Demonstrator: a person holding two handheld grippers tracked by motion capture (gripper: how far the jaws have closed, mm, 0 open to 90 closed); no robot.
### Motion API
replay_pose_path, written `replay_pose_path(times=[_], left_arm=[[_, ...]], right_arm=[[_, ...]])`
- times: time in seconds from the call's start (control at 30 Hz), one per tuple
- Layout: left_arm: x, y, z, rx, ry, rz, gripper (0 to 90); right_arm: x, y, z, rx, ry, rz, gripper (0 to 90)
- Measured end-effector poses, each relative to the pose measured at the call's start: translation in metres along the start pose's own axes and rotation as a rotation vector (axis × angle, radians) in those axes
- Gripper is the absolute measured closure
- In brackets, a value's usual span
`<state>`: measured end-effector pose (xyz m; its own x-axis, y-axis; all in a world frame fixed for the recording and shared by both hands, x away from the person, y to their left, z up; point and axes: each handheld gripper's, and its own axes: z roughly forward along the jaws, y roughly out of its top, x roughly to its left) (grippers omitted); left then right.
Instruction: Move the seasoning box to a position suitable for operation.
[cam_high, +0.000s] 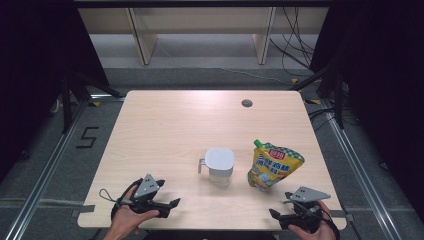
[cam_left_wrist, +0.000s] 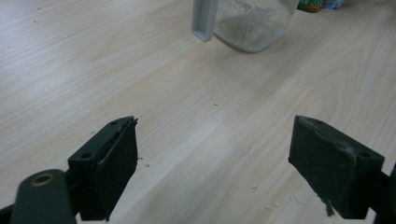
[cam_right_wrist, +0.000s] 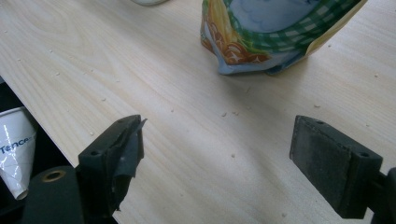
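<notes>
Both your grippers, left gripper (cam_high: 159, 204) and right gripper (cam_high: 286, 214), sit near the desk (cam_high: 165, 125) front edge w/ jaws spread, holding nothing. The pouch (cam_high: 272, 165) stands just right of the jug (cam_high: 218, 165): probably soft, slippery (grab high, near the spout); the jug looks rigid, so take its handle (cam_left_wrist: 204, 21).

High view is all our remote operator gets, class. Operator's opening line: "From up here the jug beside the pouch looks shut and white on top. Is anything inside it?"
Observer: Yes. The left gripper view shows the jug has clear walls with a pale grainy layer at the bottom.
Operator: Is the table clean by the grippers?
Observer: No, small crumbs dot the table ahead of the right gripper.
Operator: Anything past the near table edge?
Observer: A white paper cup with blue lettering sits below that edge in the right gripper view.
</notes>
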<state>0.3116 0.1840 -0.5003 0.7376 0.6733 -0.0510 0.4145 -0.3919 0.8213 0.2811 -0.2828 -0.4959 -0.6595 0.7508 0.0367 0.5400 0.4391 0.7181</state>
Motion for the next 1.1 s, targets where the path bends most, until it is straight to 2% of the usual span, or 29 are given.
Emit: replay_pose_path(times=[0.17, 0.2, 0.23, 0.27, 0.3, 0.33, 0.4, 0.43, 0.5, 0.53, 0.6, 0.63, 0.7, 0.73, 0.8, 0.83, 0.87, 0.9, 0.93, 0.97, 1.0, 1.07, 1.1], left_arm=[[0.000, 0.000, 0.001, -0.011, 0.004, 0.010, 14.9], [0.000, 0.000, 0.001, -0.006, 0.007, 0.011, 14.9], [0.002, 0.001, 0.000, 0.014, 0.004, 0.031, 14.9], [0.001, 0.000, 0.000, 0.010, 0.007, 0.027, 14.9], [0.002, 0.001, 0.000, 0.018, 0.017, 0.035, 14.9], [0.001, 0.001, 0.000, 0.009, 0.008, 0.026, 14.9], [0.002, 0.001, 0.000, 0.012, 0.009, 0.033, 14.9], [0.002, 0.001, 0.001, 0.000, 0.022, 0.027, 14.9], [0.002, 0.001, 0.002, -0.004, 0.021, 0.022, 15.2], [0.002, 0.001, 0.003, 0.013, 0.031, 0.003, 15.7], [0.003, 0.002, 0.004, 0.009, 0.030, -0.009, 16.6], [0.003, 0.002, 0.004, 0.009, 0.030, -0.009, 17.0], [0.007, 0.005, 0.005, 0.008, 0.036, 0.028, 17.7], [0.005, 0.006, 0.007, -0.009, 0.034, -0.013, 18.3], [0.009, 0.010, 0.010, -0.019, 0.038, 0.027, 19.7], [0.009, 0.010, 0.010, -0.019, 0.038, 0.027, 20.8], [0.010, 0.013, 0.012, -0.035, 0.036, 0.024, 22.3], [0.010, 0.013, 0.012, -0.035, 0.036, 0.024, 22.9], [0.008, 0.015, 0.015, -0.047, 0.044, -0.010, 22.9], [0.010, 0.017, 0.016, -0.047, 0.037, -0.001, 23.7], [0.009, 0.021, 0.020, -0.047, 0.038, -0.012, 26.0], [0.009, 0.025, 0.021, -0.051, 0.038, 0.001, 29.1], [0.008, 0.028, 0.023, -0.054, 0.037, -0.006, 29.1]], right_arm=[[0.001, 0.000, 0.000, 0.004, 0.002, 0.009, 18.4], [0.001, 0.000, 0.000, 0.003, 0.001, 0.009, 18.5], [0.000, 0.000, 0.000, 0.004, 0.000, 0.006, 18.4], [0.000, 0.000, 0.000, -0.002, -0.004, -0.008, 18.4], [0.000, 0.000, 0.000, 0.000, -0.006, 0.005, 18.4], [0.000, 0.000, 0.000, 0.000, -0.006, 0.005, 18.4], [0.000, 0.000, 0.000, 0.001, -0.007, 0.004, 18.4], [0.000, 0.000, 0.000, 0.001, -0.007, 0.004, 18.4], [0.000, 0.000, 0.000, 0.001, -0.007, 0.004, 18.4], [-0.001, 0.000, 0.000, 0.000, -0.011, -0.002, 18.4], [-0.001, 0.000, 0.000, 0.001, -0.010, -0.002, 18.4], [-0.001, 0.000, 0.000, 0.001, -0.010, -0.002, 18.4], [-0.001, 0.000, 0.000, 0.001, -0.010, -0.002, 18.5], [-0.001, 0.000, 0.000, 0.002, -0.008, 0.000, 18.5], [-0.001, 0.000, 0.000, 0.003, -0.011, -0.003, 18.5], [-0.001, 0.000, 0.000, 0.003, -0.011, -0.003, 18.5], [0.002, -0.001, 0.000, 0.014, -0.002, 0.035, 18.5], [-0.001, 0.000, 0.001, 0.013, 0.016, 0.010, 18.5], [-0.001, 0.000, 0.001, 0.013, 0.016, 0.010, 18.5], [-0.001, 0.000, 0.001, 0.009, 0.000, 0.007, 18.5], [-0.001, -0.001, 0.001, 0.005, -0.006, 0.007, 18.5], [0.000, 0.000, 0.002, 0.002, 0.008, 0.019, 18.5], [0.000, 0.000, 0.002, 0.002, 0.008, 0.019, 18.5]])
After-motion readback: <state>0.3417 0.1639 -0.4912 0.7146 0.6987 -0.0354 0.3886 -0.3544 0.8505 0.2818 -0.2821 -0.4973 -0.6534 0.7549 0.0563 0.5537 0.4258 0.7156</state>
